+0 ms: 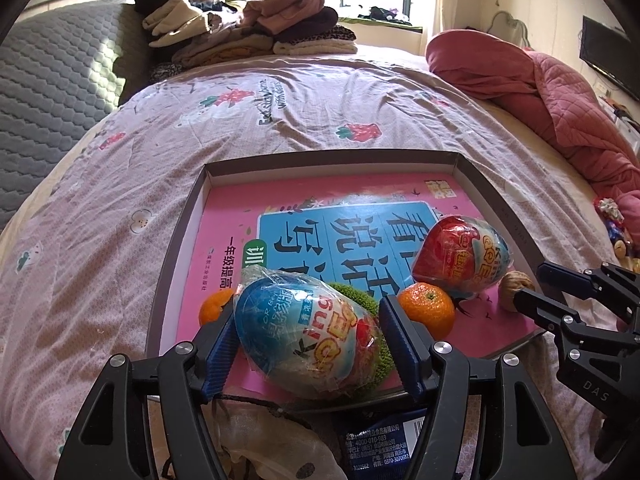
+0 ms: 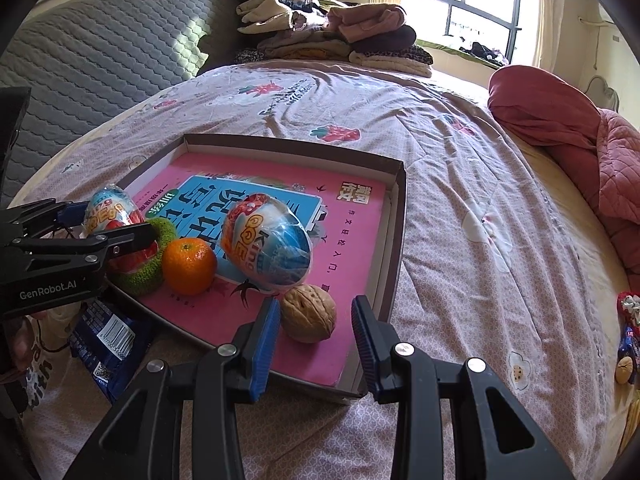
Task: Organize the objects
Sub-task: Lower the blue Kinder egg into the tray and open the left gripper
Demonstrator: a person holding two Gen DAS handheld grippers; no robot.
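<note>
A shallow box (image 1: pixel 328 158) lies on the bed with a pink book (image 1: pixel 240 216) in it. My left gripper (image 1: pixel 308 306) is shut on a blue wrapped toy egg (image 1: pixel 304 332), which rests on a green scrunchie (image 1: pixel 360 296). Two oranges (image 1: pixel 428 312) flank the fingers. A red toy egg (image 2: pixel 268 236) lies mid-book. My right gripper (image 2: pixel 316 302) is shut on a walnut (image 2: pixel 308 314) at its fingertips, low over the book's near corner. A sliver of pink shows beside the right pad. The left gripper (image 2: pixel 116 220) with its egg shows at the left edge.
A blue snack packet (image 2: pixel 108 344) and a drawstring cloth bag (image 1: pixel 260 440) lie just in front of the box. Folded clothes (image 1: pixel 248 28) are piled at the far end, a red quilt (image 1: pixel 540 96) at the right. Small wrapped items (image 2: pixel 628 344) sit at the bed's right edge.
</note>
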